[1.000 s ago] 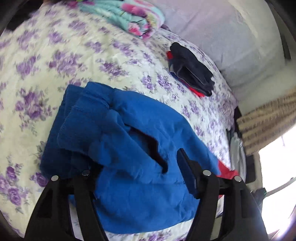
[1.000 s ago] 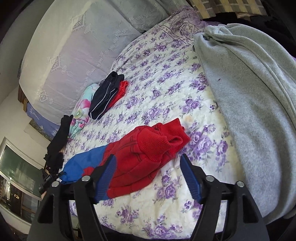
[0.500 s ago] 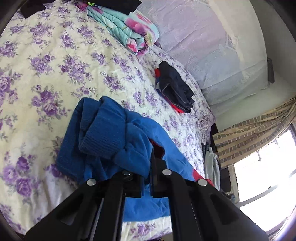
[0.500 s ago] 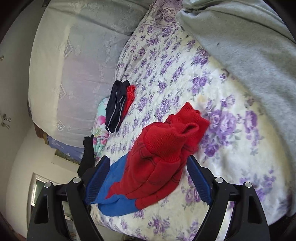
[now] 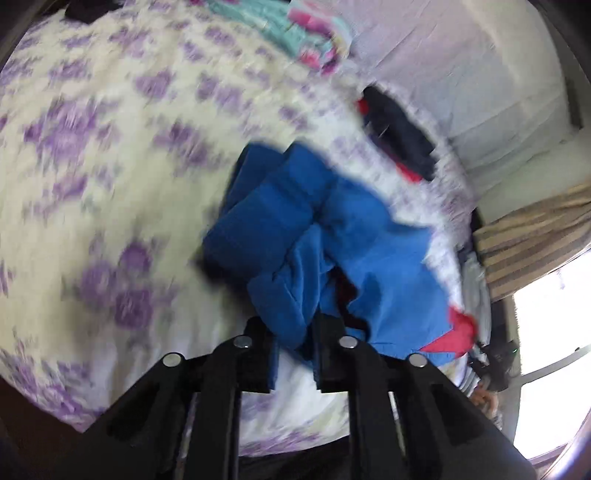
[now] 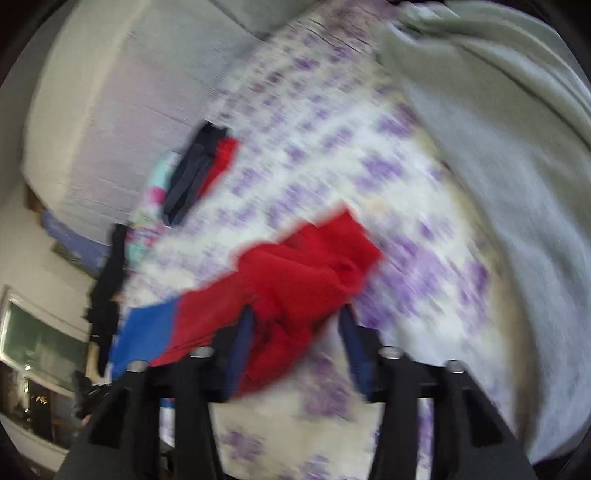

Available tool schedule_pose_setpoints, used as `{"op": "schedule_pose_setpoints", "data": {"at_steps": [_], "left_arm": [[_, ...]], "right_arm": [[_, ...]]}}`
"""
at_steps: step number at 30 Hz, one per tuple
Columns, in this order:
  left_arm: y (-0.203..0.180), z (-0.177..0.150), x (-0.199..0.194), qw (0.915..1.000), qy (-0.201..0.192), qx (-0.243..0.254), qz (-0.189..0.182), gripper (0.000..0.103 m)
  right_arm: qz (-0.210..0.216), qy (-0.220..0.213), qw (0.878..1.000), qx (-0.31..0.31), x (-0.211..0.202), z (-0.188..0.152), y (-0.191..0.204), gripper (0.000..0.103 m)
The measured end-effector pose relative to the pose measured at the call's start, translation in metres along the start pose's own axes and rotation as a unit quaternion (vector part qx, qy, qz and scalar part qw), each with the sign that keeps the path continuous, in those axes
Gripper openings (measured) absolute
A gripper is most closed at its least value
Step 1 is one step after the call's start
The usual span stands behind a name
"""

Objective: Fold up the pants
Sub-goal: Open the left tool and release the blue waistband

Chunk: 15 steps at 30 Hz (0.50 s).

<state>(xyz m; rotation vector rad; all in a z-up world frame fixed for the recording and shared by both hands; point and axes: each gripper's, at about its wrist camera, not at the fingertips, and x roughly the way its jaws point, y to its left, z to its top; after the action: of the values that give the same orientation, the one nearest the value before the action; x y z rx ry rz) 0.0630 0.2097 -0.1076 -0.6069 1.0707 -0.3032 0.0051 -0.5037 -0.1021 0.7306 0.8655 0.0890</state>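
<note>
The pants are blue on one side [image 5: 291, 225] and red on the other [image 6: 295, 280], and lie crumpled on the floral bedspread [image 5: 92, 147]. My left gripper [image 5: 293, 332] is shut on a bunch of the blue fabric. My right gripper [image 6: 295, 328] has its fingers partly closed around the red fabric, with a gap still showing on the right side; I cannot tell whether it grips. Both views are blurred by motion.
A folded dark and red garment [image 5: 402, 136] lies near the white pillow [image 5: 461, 66]. A pastel floral bundle [image 5: 303, 33] sits further back. A grey sweatshirt [image 6: 498, 166] covers the bed's right side. A striped curtain [image 5: 535, 236] hangs by the window.
My left gripper shut on the blue fabric and still holds it. My right gripper's fingers came in around the red fabric. Both cameras are now moving fast.
</note>
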Motion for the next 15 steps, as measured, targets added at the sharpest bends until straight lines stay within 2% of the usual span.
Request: {"op": "schedule_pose_setpoints", "data": {"at_steps": [1, 2, 3, 4, 5, 6, 7, 9, 10, 13, 14, 15], "left_arm": [[-0.001, -0.009, -0.001, 0.9997, -0.005, 0.015, 0.018, 0.016], [-0.006, -0.015, -0.007, 0.9988, -0.018, 0.032, 0.032, 0.026], [-0.014, -0.021, -0.016, 0.9958, -0.040, 0.052, 0.064, 0.055], [-0.027, -0.028, -0.031, 0.9860, -0.084, 0.081, 0.119, 0.067], [-0.039, -0.032, -0.041, 0.9759, -0.120, 0.105, 0.149, 0.081], [-0.053, -0.036, -0.050, 0.9664, -0.149, 0.134, 0.161, 0.083], [-0.071, -0.039, -0.055, 0.9589, -0.166, 0.168, 0.157, 0.083], [-0.100, -0.040, -0.056, 0.9555, -0.172, 0.202, 0.129, 0.083], [-0.123, -0.040, -0.048, 0.9544, -0.164, 0.228, 0.100, 0.084], [-0.180, -0.041, -0.008, 0.9484, -0.122, 0.290, 0.040, 0.084], [-0.205, -0.044, 0.015, 0.9448, -0.094, 0.314, 0.011, 0.084], [-0.231, -0.048, 0.039, 0.9400, -0.065, 0.335, -0.011, 0.084]], "right_arm": [[0.014, -0.005, 1.000, 0.011, -0.005, -0.006, -0.008, 0.064], [0.031, -0.018, 0.999, 0.024, -0.014, -0.012, -0.014, 0.064], [0.038, -0.037, 0.998, 0.031, -0.026, -0.015, -0.017, 0.065], [0.043, -0.060, 0.997, 0.034, -0.040, -0.016, -0.019, 0.070], [0.051, -0.075, 0.995, 0.033, -0.050, -0.015, -0.019, 0.077], [0.071, -0.085, 0.993, 0.028, -0.061, -0.010, -0.018, 0.080], [0.096, -0.081, 0.992, 0.025, -0.067, -0.002, -0.015, 0.085], [0.142, -0.054, 0.988, 0.021, -0.067, 0.013, -0.009, 0.089], [0.159, -0.033, 0.987, 0.016, -0.062, 0.023, -0.005, 0.092], [0.153, 0.008, 0.988, 0.003, -0.047, 0.049, -0.002, 0.092], [0.154, 0.019, 0.988, 0.012, -0.043, 0.054, -0.007, 0.092], [0.173, 0.042, 0.984, 0.025, -0.035, 0.059, -0.011, 0.092]]}}
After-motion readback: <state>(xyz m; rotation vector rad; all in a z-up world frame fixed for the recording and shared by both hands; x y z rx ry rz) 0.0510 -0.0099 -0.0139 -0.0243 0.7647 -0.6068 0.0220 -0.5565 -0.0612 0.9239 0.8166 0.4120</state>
